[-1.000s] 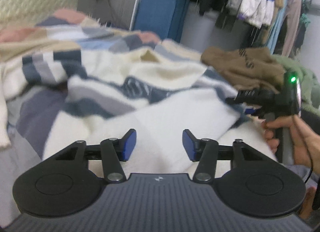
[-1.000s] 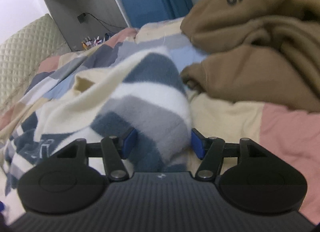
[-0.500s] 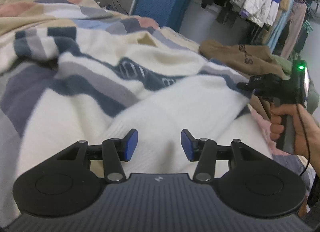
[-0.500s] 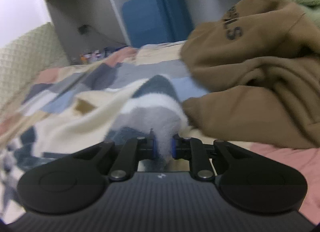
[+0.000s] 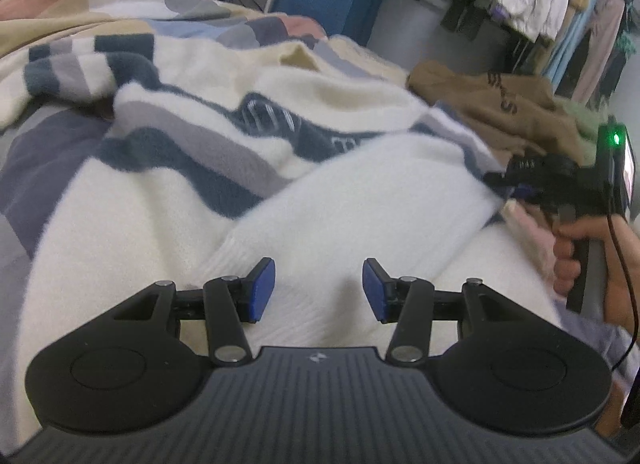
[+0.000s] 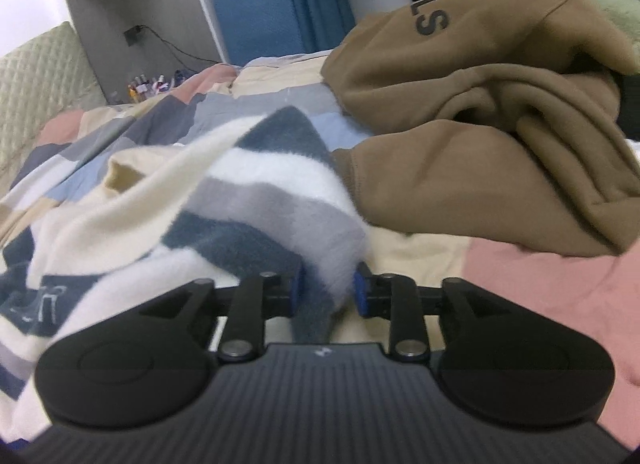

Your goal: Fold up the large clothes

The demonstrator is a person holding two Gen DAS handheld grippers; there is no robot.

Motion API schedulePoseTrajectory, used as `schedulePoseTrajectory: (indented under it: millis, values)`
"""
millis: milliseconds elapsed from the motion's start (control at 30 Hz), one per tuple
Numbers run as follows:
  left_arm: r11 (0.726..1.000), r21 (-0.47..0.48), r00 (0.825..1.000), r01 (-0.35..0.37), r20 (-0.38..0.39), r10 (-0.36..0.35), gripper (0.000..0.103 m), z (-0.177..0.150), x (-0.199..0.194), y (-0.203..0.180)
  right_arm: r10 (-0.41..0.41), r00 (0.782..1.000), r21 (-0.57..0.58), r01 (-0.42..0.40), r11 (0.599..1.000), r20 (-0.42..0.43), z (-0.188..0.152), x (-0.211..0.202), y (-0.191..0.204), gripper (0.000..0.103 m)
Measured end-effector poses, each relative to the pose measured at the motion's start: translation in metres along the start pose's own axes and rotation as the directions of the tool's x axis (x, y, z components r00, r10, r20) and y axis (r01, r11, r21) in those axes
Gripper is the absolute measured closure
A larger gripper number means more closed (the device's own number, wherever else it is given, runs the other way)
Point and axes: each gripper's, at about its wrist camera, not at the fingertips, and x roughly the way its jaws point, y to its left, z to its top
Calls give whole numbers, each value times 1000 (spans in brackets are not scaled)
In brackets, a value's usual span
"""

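1. The bed (image 6: 532,284), under a patchwork cover, carries everything; a brown hoodie (image 6: 500,136) is heaped toward its far right side.
2. The sweater (image 5: 168,200), striped cream, grey and navy, sprawls rumpled over the middle of the bed and reaches its near edge. It looks thick, fluffy and limp: light enough to lift, but it will likely sag and bunch wherever it is unsupported.
3. Best holds, in my judgement, are the hem corners or the shoulder seams, so the body hangs flat.
4. The left tool (image 5: 318,290) hovers released over the ribbed cream hem, gripping nothing.
5. The right tool (image 6: 327,289) has a striped corner between its pads; the jaws have just been opening, so the hold looks loose.
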Motion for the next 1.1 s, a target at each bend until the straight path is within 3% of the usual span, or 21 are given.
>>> schedulePoseTrajectory:
  millis: [133, 300, 433, 700, 800, 900, 1067, 1100]
  values:
    - [1000, 1, 998, -3, 58, 3, 47, 4, -15, 1, 25, 1000, 36, -26, 999, 16, -3, -25, 6, 54]
    - [1000, 11, 994, -23, 108, 22, 45, 8, -29, 1, 63, 993, 37, -67, 997, 99, -12, -69, 24, 53]
    - [999, -14, 990, -40, 132, 41, 44, 13, -37, 9, 124, 985, -63, -117, 991, 124, -26, -98, 50, 53]
    - [986, -111, 973, -125, 183, 144, 40, 27, -54, 45, 301, 953, -239, -298, 924, -29, -71, -105, 103, 55]
    - [976, -105, 964, -188, 170, 204, 40, 34, -55, 57, 288, 951, -274, -309, 911, -116, -83, -92, 115, 55]
    - [956, -84, 944, -282, 151, 292, 38, 48, -53, 72, 247, 950, -271, -293, 917, -191, -95, -78, 115, 54]
    - [919, -4, 916, -395, 81, 394, 38, 73, -44, 95, 275, 942, -208, -314, 927, -194, -83, -85, 107, 55]
    - [901, 37, 901, -432, 72, 428, 38, 77, -41, 101, 275, 943, -210, -312, 927, -187, -83, -88, 107, 55]
